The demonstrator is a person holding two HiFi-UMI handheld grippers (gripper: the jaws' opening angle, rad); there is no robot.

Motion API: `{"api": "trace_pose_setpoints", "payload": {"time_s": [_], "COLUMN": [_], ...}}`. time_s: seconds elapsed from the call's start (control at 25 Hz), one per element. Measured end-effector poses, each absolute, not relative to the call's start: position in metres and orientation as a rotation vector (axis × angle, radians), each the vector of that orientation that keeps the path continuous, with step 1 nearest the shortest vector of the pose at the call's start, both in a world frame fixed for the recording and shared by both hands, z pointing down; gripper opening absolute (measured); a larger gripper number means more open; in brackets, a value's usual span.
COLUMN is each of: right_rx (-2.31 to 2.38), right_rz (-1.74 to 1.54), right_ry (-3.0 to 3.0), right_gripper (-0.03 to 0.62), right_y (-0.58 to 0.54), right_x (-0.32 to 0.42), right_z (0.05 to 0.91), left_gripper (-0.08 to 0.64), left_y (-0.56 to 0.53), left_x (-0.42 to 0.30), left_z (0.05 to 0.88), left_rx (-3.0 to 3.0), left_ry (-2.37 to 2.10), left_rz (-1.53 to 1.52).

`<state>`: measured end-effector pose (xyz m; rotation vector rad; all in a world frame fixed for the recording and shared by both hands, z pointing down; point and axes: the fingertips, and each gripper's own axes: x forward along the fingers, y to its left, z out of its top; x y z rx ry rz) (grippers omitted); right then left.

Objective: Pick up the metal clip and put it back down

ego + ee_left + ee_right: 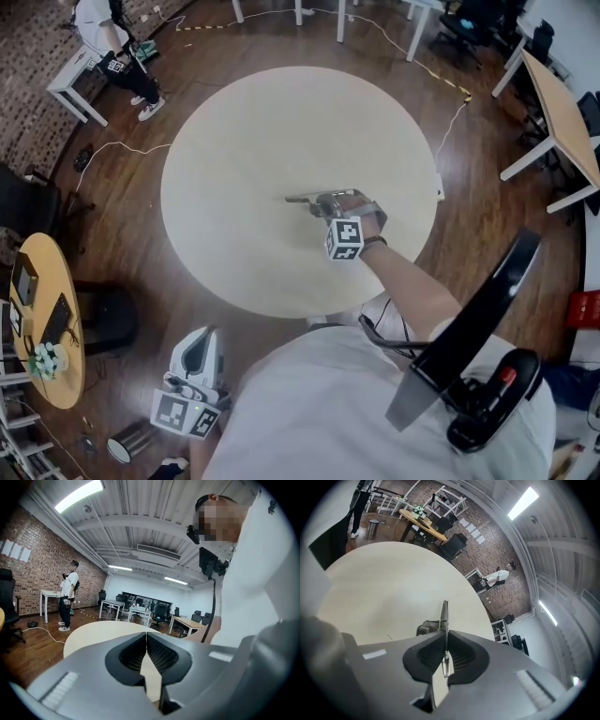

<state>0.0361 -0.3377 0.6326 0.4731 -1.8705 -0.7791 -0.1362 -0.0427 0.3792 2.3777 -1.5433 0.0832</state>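
A: Where is the metal clip (445, 613) sitting for you right now?

B: I'm seeing it pinched in my right gripper (446, 633), over the middle of the round table (379, 588). The 2 jaws are pressing flat against its faces, closed on it completely. I can't tell whether its far end is touching the tabletop or riding just above it.

A: Which way is it pointing?

B: In the right gripper view it's showing edge-on, a thin bright strip running straight ahead out of the jaws, along the gripper's own line. From the head view its long axis is lying left to right, roughly level with the tabletop. The free end is pointing toward my left, away from the hand.

A: Are you reading any brand or label on it?

B: I'm only getting black-and-white square patterns on the marker cube (345, 239) behind the jaws. In the left gripper view, 3 pale sheets (15, 550) are hanging on the brick wall (42, 573), too small for me to read.

A: And the other side?

B: My left gripper (146, 637) is hanging low beside my body, off the table's near edge. Its jaws are sitting pressed together with nothing between them. Beyond them a person in a white top (68, 597) is standing by a small white table.
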Motion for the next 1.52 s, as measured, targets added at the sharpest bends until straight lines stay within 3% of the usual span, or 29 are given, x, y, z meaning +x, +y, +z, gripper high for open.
{"api": "trace_pose_setpoints", "payload": {"time_s": [0.48, 0.68, 0.88, 1.52], "right_rx": [0.379, 0.359, 0.422, 0.748], "right_rz": [-0.710, -0.598, -0.573, -0.564], "right_ry": [-1.872, -1.922, -1.965, -2.006], "right_gripper": [0.008, 0.130, 0.169, 0.178], "right_y": [-0.311, -0.305, -0.304, -0.218], "right_x": [0.035, 0.032, 0.034, 0.040], "right_z": [0.692, 0.697, 0.677, 0.550], "left_gripper": [-0.005, -0.005, -0.005, -0.005], "left_y": [-0.040, -0.037, -0.036, -0.002], "left_x": [-0.130, -0.128, -0.128, -0.152], "left_z": [0.377, 0.380, 0.383, 0.381], "left_rx": [2.357, 2.356, 2.384, 2.569], "left_ry": [-1.549, -1.537, -1.508, -1.293], "left_rz": [0.115, 0.111, 0.096, 0.036]}}
